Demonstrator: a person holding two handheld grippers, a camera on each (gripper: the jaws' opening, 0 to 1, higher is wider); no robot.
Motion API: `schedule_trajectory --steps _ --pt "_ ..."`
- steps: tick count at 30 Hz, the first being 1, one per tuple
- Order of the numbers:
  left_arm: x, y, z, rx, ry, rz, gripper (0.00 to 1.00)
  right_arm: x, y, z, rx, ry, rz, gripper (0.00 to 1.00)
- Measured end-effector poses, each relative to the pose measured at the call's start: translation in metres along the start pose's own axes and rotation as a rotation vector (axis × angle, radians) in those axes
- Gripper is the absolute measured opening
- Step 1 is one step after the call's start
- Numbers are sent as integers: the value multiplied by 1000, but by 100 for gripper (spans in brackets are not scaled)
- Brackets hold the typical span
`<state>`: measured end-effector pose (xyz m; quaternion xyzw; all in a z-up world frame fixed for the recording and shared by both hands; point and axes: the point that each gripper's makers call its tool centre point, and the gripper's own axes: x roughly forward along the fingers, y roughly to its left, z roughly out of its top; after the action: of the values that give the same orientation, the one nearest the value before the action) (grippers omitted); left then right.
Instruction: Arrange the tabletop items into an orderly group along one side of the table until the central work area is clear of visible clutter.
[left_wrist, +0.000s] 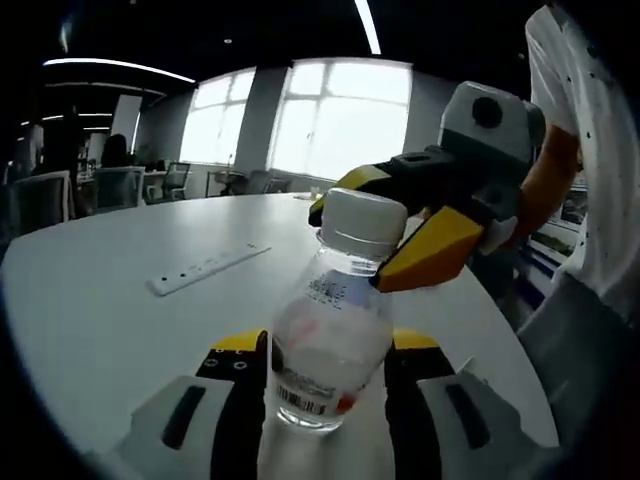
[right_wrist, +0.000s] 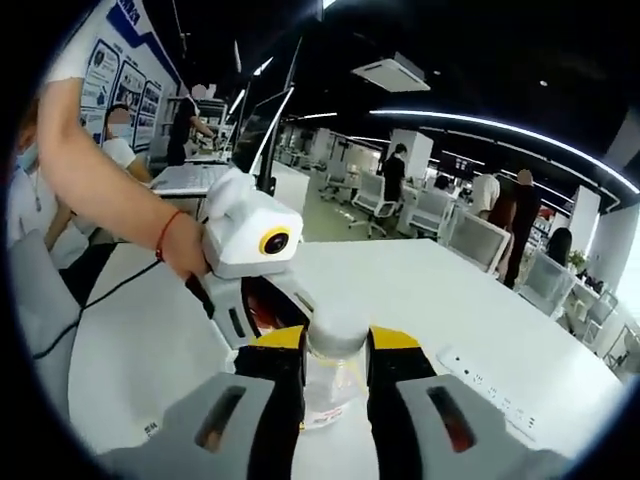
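While left gripper (left_wrist: 325, 370) fingers grip clear bottle (left_wrist: 330, 330) body, right gripper (right_wrist: 335, 370) fingers clamp white cap (left_wrist: 362, 222)

1. Daylight pours through the big windows (left_wrist: 310, 115), blown out white.
2. Ceiling strip lights (right_wrist: 500, 125) glow against a dark ceiling.
3. The white table (left_wrist: 100, 290) is evenly bright with soft shadows.
4. Fisheye bending curves the edges; the bottle (left_wrist: 330, 320) looks slightly blurred.
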<state>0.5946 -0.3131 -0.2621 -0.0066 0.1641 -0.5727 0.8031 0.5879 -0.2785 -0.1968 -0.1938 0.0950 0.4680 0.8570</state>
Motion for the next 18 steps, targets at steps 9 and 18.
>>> schedule_trajectory --steps 9,18 --pt "-4 1 3 -7 -7 12 49 -4 -3 -2 8 4 -10 24" --pt "-7 -1 2 -7 6 17 51 -7 -6 0 21 -4 -22 29"
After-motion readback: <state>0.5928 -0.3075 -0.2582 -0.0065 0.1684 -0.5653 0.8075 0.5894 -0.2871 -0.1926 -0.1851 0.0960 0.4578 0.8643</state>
